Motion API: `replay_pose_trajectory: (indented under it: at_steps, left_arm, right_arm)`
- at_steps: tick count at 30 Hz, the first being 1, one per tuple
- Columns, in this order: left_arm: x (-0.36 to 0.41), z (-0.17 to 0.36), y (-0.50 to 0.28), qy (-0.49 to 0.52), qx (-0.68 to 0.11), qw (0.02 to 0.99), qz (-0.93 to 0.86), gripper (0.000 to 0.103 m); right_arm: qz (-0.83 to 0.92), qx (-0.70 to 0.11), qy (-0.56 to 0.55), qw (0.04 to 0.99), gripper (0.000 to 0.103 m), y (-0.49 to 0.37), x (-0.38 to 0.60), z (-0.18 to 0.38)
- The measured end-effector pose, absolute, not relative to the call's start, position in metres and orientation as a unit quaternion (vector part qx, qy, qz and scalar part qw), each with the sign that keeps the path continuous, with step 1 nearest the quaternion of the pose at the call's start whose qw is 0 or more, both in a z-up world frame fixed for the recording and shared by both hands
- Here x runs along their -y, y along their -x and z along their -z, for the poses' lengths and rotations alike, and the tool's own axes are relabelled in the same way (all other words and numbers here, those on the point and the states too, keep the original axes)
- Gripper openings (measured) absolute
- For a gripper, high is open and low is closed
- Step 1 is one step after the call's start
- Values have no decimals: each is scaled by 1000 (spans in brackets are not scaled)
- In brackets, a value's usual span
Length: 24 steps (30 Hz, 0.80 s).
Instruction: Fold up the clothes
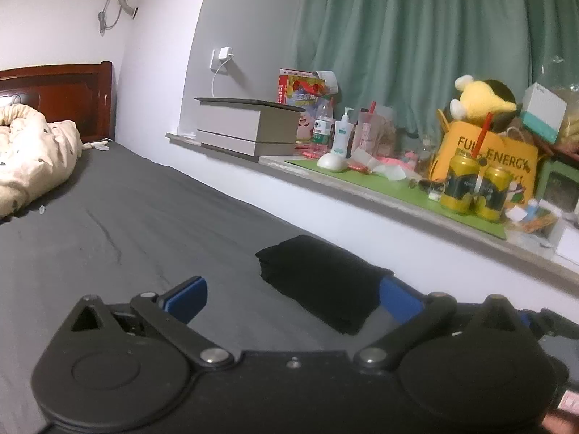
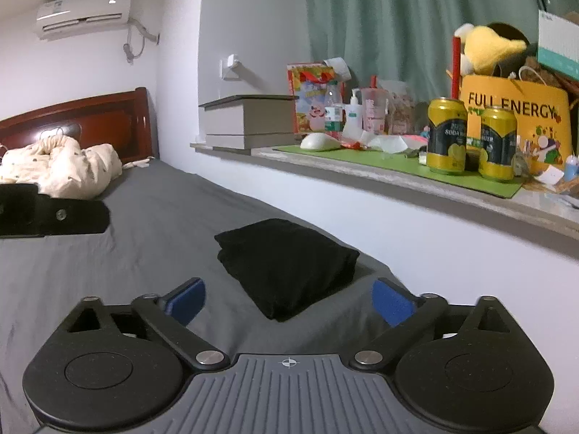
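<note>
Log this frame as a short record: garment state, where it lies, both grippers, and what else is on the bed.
garment: black garment, folded into a compact block
location: on the grey bed sheet, near the wall side
left gripper: open, empty, just short of the garment
right gripper: open, empty, just short of the garment
also on bed: crumpled cream duvet by the headboard

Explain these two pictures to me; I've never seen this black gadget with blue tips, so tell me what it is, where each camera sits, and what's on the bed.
No robot here: a person holds a two-finger gripper in each hand, each with a camera looking forward along its fingers. One picture is from the left gripper, the other from the right gripper. The blue tips are finger pads. Both grippers are open and hold nothing. Ahead, on the grey bed, lies a folded black garment. A cream quilt is bunched by the headboard. The ledge alongside carries two yellow cans, boxes and clutter.
</note>
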<state>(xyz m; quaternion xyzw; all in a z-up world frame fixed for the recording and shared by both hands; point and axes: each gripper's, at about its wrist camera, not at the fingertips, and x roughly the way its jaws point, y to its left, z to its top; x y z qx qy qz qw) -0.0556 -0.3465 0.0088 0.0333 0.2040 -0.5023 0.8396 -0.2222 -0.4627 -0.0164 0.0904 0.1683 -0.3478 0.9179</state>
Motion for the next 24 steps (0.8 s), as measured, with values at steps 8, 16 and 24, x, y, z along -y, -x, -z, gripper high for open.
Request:
replay_pose_trajectory:
  at_steps: [8,16,24]
  left_arm:
    - [351,-7,61,-73,-241,847,468,103]
    - [354,-6,63,-97,-260,846,455,103]
    - [354,-12,63,-85,-294,827,471,103]
  right_arm:
    - [345,-199,-73,915,103,212,459,24]
    - [347,-210,-63,912,103,209,457,29]
    - [349,-218,-70,909,103,210,461,32]
